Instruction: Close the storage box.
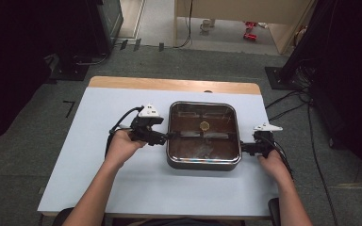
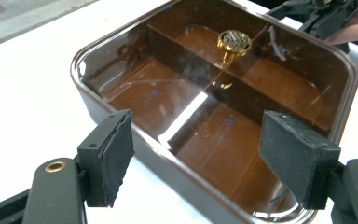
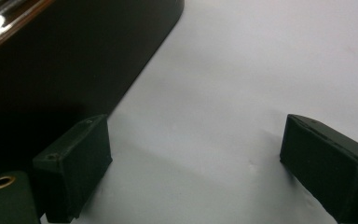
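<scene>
A dark brown box [image 1: 203, 162] with rounded corners sits mid-table, its inside split into compartments under a clear lid. A small gold round knob [image 1: 204, 125] sits on the lid near the middle and is seen closer as the knob [image 2: 234, 41]. My left gripper [image 1: 164, 137] is at the box's left wall. In its own view the left gripper [image 2: 203, 140] is open, and the box rim [image 2: 121, 135] runs across between the jaws. My right gripper [image 1: 244, 148] is at the box's right side. There the right gripper [image 3: 200, 140] is open, low over the table with nothing between the jaws, and the box wall [image 3: 65, 60] is to its left.
The white table top [image 1: 136, 179] has a bare wooden strip [image 1: 169, 84] along its far edge. Cables [image 1: 292, 106] and dark stands lie on the grey floor to the right. The other hand and its gripper [image 2: 321, 14] show beyond the box in the left gripper view.
</scene>
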`<state>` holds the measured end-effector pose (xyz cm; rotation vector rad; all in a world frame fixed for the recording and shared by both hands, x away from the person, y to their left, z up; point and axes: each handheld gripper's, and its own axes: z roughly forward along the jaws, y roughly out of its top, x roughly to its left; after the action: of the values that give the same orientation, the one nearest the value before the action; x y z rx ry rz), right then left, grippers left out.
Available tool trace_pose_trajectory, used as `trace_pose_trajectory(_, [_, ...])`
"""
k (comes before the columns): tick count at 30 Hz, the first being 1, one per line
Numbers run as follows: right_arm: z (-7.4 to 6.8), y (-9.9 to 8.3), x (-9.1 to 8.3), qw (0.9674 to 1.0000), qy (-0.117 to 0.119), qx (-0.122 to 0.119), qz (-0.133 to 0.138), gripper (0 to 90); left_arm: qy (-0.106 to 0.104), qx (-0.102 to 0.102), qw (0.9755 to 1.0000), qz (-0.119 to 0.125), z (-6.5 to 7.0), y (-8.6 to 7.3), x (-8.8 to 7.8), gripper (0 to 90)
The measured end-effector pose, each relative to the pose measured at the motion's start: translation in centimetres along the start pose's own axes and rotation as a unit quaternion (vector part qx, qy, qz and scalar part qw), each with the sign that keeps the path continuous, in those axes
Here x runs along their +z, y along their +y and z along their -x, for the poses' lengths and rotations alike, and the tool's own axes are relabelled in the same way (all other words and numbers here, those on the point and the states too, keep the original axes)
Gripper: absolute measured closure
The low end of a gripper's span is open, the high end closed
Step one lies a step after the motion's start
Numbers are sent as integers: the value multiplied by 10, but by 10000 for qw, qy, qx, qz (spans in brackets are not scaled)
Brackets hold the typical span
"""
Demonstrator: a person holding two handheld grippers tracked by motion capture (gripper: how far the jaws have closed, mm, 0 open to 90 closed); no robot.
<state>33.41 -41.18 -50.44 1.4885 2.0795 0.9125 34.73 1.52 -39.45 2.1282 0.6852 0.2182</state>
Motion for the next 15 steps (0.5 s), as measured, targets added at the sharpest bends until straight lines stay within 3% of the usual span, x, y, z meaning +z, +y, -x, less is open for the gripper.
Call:
trace_pose_trajectory(5, [0,0,0,10000,1,-1,2,81,144,-71,9999,-5,-1,-16,-7,259])
trace_pose_trajectory(11, [0,0,0,10000,1,-1,4,81,410,74,9991,-47,-3,-38,-12,238])
trace_pose_trajectory(15, [0,0,0,10000,1,3,2,81,526,-65,9986,-34,-5,-52,-16,230])
